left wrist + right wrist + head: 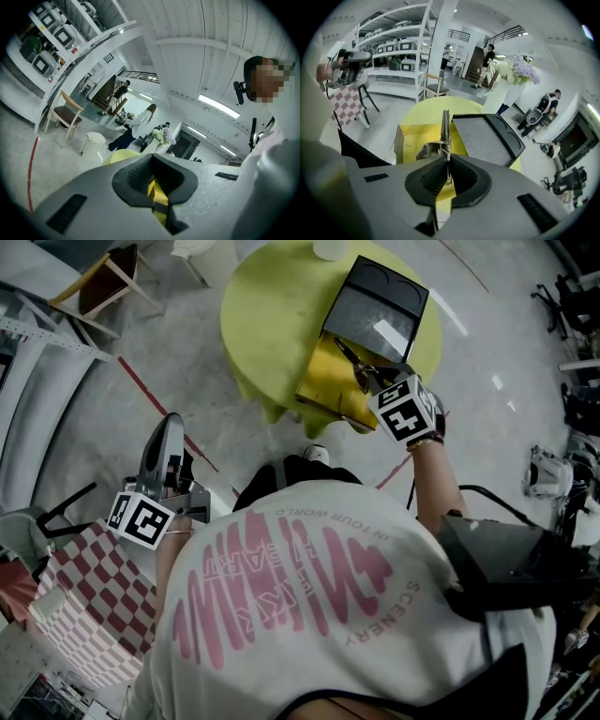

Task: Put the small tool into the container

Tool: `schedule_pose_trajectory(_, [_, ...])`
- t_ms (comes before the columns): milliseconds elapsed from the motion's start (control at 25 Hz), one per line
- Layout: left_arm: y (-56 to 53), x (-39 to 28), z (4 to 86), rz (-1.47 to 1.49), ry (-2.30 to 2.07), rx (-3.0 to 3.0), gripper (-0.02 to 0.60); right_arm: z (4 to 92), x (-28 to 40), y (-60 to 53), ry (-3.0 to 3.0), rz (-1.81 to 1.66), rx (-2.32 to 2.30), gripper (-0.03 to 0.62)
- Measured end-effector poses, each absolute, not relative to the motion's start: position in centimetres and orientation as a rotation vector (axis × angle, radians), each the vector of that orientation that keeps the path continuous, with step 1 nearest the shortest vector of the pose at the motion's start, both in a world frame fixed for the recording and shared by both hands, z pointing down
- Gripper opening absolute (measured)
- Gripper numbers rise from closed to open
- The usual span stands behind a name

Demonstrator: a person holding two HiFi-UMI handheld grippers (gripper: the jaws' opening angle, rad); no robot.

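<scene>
The right gripper [367,379] has its fingers clamped on the tool [445,133], poised over the open box [326,381] on the desk [267,306]. The next move calls for lowering it inside and letting go. The left gripper [167,432] hangs well aside, its fingers seemingly together and empty.

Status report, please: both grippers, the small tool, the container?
Right gripper shut on small tool, over open container. Left gripper shut, empty. Nothing in the way.

Left tongs [154,177] closed, empty; wooden chair [65,115], shelves [61,33], white bin [93,143], people [136,124] beyond
</scene>
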State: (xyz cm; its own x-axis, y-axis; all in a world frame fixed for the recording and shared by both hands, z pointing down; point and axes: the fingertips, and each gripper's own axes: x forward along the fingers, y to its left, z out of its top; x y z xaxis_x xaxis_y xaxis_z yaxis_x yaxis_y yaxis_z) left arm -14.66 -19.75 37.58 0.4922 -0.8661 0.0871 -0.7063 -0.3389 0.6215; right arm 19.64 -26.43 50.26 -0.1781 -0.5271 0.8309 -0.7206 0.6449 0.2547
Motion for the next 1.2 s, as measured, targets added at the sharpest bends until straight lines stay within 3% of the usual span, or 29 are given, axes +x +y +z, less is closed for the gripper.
schedule_pose_trajectory(1200, [-19.3,-18.3,38.3,-0.366,-1.403,2.069,0.008,54.5,17.5,-27.9,-1.602,-0.018,0.747,0.007])
